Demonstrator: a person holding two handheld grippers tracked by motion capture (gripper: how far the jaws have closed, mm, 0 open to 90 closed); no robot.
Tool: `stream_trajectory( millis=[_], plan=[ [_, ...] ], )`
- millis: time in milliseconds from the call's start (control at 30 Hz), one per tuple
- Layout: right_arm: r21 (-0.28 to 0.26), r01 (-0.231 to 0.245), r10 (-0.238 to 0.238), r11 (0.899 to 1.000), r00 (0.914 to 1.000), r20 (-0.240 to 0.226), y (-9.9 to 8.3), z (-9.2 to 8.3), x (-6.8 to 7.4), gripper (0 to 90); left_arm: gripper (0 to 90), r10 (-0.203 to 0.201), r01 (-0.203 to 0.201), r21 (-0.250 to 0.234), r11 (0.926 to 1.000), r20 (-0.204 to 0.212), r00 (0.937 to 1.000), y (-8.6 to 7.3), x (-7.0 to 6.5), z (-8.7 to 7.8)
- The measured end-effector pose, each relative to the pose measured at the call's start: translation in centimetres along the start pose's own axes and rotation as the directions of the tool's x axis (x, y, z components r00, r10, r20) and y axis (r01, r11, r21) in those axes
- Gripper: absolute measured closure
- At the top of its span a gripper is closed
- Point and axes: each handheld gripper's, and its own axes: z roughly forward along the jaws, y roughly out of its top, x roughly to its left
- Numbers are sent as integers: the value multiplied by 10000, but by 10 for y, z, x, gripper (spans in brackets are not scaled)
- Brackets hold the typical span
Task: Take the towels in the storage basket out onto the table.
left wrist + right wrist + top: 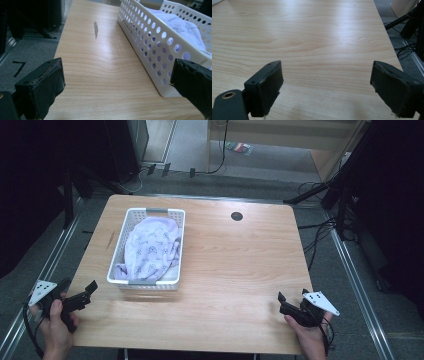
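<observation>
The big wooden surface (240,270) has a light grain and fills the middle of the high view, with grey floor (350,285) all around it. On the left half of the surface sits a white basket (116,270) with lots of round holes in its walls and a grey handle at its far end. Inside the basket lies a soft pale purple cloth (150,247) with thin dark drawings on it, all bunched up and reaching close to the top of the walls. In the left gripper view the basket wall (150,42) runs along the right side, and the cloth (180,25) peeks over the rim. A small round dark hole (237,216) is set in the surface near its far edge, well apart from the basket. A thin dark mark (95,29) is on the wood to the left of the basket. At the near left corner a hand holds the left tongs (82,292), which point toward the near end of the basket and are near it but not touching. These tongs are wide open with nothing between them. At the near right corner the other hand holds the right tongs (292,299), well apart from the basket. The right tongs (325,85) are wide open too, with just bare wood between them
</observation>
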Motion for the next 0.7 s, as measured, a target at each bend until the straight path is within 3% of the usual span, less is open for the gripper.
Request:
stream_trajectory(
  millis=[133,233,367,467,700],
  plan=[
    [56,15,-15,10000,10000,12,0,0,1,112,1,232,-234,73,9997,173,9996,4,-2,-1],
    [75,35,-36,10000,10000,27,0,0,1,112,1,139,-140,19,9999,312,9994,8,-3,-3],
    [96,33,-33,9999,10000,32,0,0,1,112,0,260,-251,-159,9996,576,9980,24,-9,-10],
    [136,31,-32,9999,10000,71,0,1,1,113,0,374,-368,-85,9993,772,9963,40,-19,-15],
    [157,28,-29,9999,10000,74,0,1,1,114,0,755,-780,110,9969,1505,9857,69,-46,-17]
  ],
)
